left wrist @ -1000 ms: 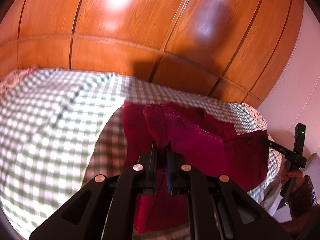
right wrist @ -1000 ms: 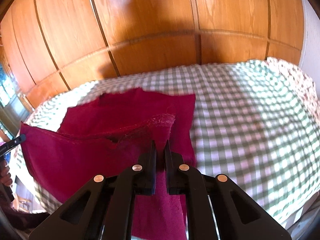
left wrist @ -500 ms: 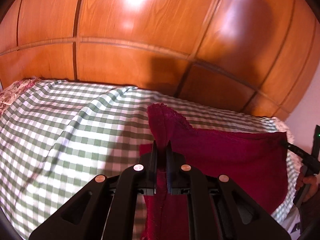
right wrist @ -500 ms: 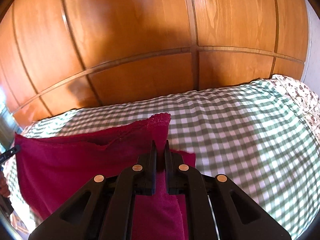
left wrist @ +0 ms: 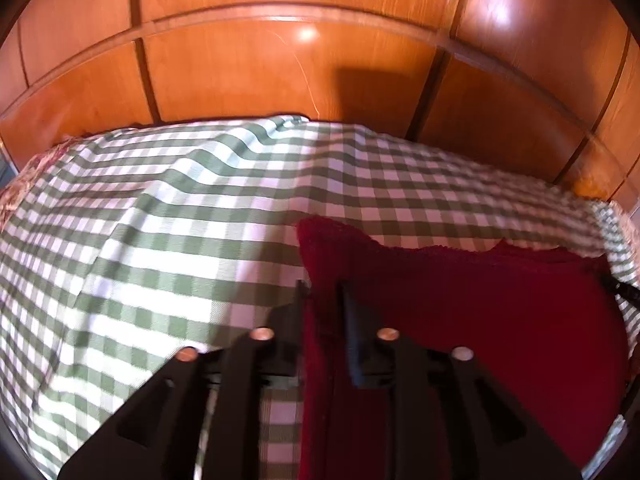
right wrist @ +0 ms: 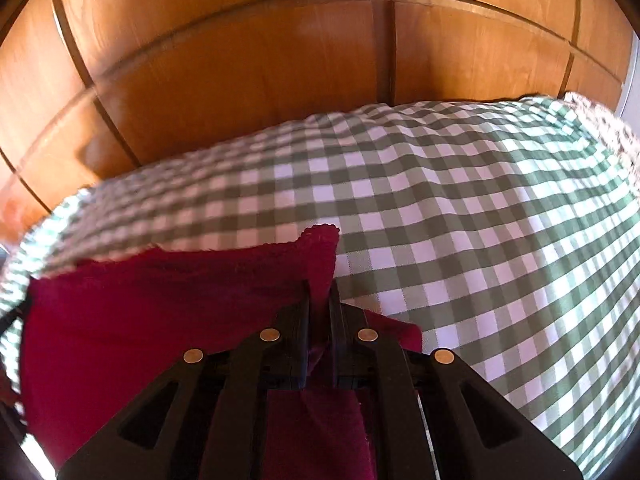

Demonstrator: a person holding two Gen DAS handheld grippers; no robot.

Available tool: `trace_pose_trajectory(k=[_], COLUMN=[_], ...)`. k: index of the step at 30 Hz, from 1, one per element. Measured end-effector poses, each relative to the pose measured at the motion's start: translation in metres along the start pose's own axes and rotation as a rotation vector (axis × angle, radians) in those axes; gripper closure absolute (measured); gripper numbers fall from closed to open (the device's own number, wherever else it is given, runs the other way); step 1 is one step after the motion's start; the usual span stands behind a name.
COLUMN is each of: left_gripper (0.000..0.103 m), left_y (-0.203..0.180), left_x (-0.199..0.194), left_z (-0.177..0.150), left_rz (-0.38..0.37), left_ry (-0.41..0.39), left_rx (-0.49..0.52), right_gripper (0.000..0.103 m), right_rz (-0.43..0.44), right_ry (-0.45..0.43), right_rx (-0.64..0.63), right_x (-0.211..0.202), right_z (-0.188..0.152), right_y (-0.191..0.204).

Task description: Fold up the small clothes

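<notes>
Dark red garment [left wrist: 500, 312] spread on a bed [left wrist: 168, 240] covered with a green-and-white checked sheet, folded over itself with its upper edge running roughly level across the sheet. Lace-like trim along that edge [right wrist: 320, 232].

Left tongs [left wrist: 324, 292] parted a little, jaws having just been opening. Garment's left corner between the two black fingers [left wrist: 354, 320], but with a gap showing on either side of the cloth, so no pinch seen; corner standing up just ahead of the tips and sagging to the right. Checked sheet bare to the left of the tongs, lit by strong patches of sun.

Right tongs [right wrist: 319, 296] narrow, clamped on the garment's right corner, the cloth bunched into a thin ridge between the fingers [right wrist: 300, 320] and poking up past the tips as a small peak. More red cloth hanging below the tongs, toward the bottom of the right wrist view. Rest of the garment stretching away to the left in that view, lying flat on the sheet.

Glossy orange-brown wooden panelling [right wrist: 240, 80] behind the bed, split by dark grooves. Floral fabric [right wrist: 600, 120] at the far right edge of the bed in the right wrist view. Thin black tip of the other tongs [left wrist: 624, 292] at the garment's far right in the left wrist view.
</notes>
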State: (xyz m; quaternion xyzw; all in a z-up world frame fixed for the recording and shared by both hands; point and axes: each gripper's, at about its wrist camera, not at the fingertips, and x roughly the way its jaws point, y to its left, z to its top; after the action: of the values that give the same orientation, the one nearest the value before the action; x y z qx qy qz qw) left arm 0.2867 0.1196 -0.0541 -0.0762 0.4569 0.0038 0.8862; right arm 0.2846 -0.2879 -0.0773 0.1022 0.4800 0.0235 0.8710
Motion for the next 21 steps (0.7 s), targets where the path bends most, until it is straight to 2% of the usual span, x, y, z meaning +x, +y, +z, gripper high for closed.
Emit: trace_pose_trajectory(k=[3, 5, 6, 8, 10, 12, 16, 20, 21], left_gripper=[0.067, 0.062, 0.062, 0.062, 0.062, 0.062, 0.062, 0.062, 0.06], left_y=[0.007, 0.014, 0.018, 0.025, 0.033, 0.04, 0.051, 0.058, 0.057], left_x=[-0.019, -0.034, -0.041, -0.055, -0.068, -0.075, -0.088, -0.098, -0.101], left_z=[-0.006, -0.017, -0.024, -0.042, -0.065, -0.083, -0.113, -0.135, -0.138], left_rz=[-0.038, -0.089, -0.113, -0.159, -0.215, -0.252, -0.252, -0.294, -0.312], left_ry=[-0.027, -0.035, -0.037, -0.03, -0.014, 0.012, 0.036, 0.049, 0.046], left_rx=[-0.017, -0.032, -0.037, -0.041, -0.056, -0.059, -0.054, -0.048, -0.043], right_gripper=[0.097, 0.097, 0.091, 0.039, 0.038, 0.038, 0.048, 0.051, 0.051], right_rz=[0.025, 0.051, 0.077, 0.113, 0.156, 0.179, 0.152, -0.026, -0.031], right_ry=[-0.028, -0.062, -0.071, -0.092, -0.101, -0.066, 0.008, 0.04, 0.044], right_rx=[0.014, -0.01, -0.024, -0.058, -0.098, -0.155, -0.269, -0.339, -0.317], right_x=[-0.018, -0.034, -0.039, -0.049, -0.052, -0.044, -0.011, 0.031, 0.038], right_z=[0.001, 0.001, 0.002, -0.001, -0.005, -0.009, -0.013, -0.013, -0.009], right_y=[-0.003, 0.005, 0.01, 0.026, 0.046, 0.071, 0.114, 0.138, 0.137])
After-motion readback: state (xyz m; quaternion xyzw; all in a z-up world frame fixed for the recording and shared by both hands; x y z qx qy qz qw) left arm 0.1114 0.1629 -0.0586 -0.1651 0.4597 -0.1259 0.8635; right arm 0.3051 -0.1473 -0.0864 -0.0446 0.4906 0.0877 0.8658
